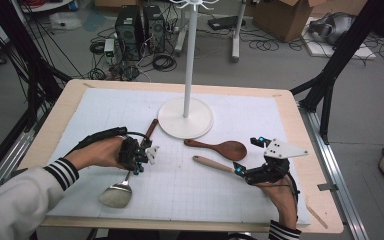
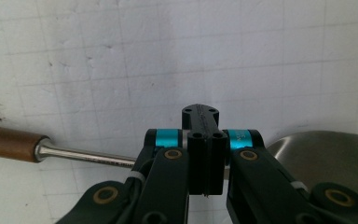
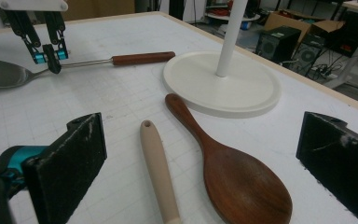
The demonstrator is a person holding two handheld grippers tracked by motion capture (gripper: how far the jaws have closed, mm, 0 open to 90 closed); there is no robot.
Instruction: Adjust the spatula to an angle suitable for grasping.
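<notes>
Down near the table's [image 1: 300,150] left front corner, the left gripper [image 1: 139,153] has its jaws closed together right over the metal shank of the spatula [image 1: 122,186]; whether they pinch it I cannot tell. Toward the right front, the right gripper [image 1: 244,160] stands wide open, holding nothing, with a pale handle [image 3: 158,172] and a wooden spoon [image 3: 233,175] between its jaws.

Grey floor [image 1: 280,70], tangled cables [image 1: 162,62], cardboard box [image 1: 285,17].
</notes>
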